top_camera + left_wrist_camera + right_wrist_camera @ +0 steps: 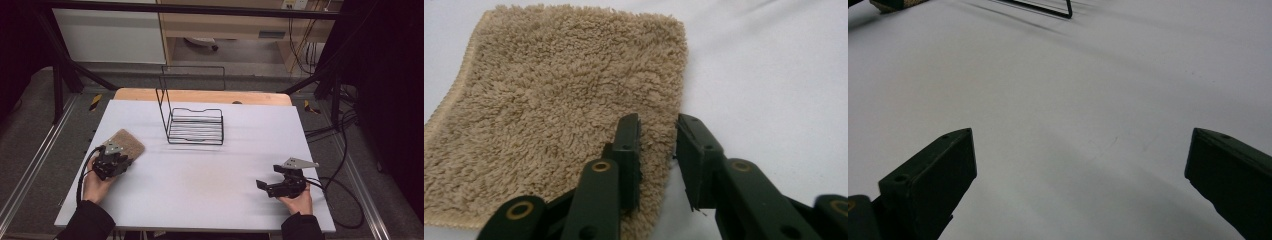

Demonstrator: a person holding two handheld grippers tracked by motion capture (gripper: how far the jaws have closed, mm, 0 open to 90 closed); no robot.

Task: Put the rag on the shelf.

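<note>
1. Cloth (559, 105): tan, shaggy terry square, flat on the white tabletop (210, 175), at about 9 o'clock in the high view, well apart from the rack.
2. Wire rack (195, 125): black, with a tall back frame, upright at 12 o'clock, nothing in it.
3. Left gripper (658, 150): right at the cloth's near corner in the left gripper view, jaws narrowly parted, one over the pile, the other just past the right-hand edge on bare tabletop. Not yet pinching the cloth; a slim gap between the jaws, with the edge lying in it.
4. Right gripper (265, 186): at about 4 o'clock, held low over bare tabletop, jaws spread wide, holding nothing.
5. Handling, as a judgement: soft, light, limp; likely to droop and fold once lifted, no risk of breakage. Deep pile probably gives good purchase, so little chance of slipping.
6. Best hold, likely: the edge or corner now between the left jaws, taken deep enough to catch the woven base and not only loose loops. Stitched border at the far left edge probably firmer still.
7. Caution: a one-corner hold lets the rest hang and drag; a second hold from the right gripper could keep it flat.
</note>
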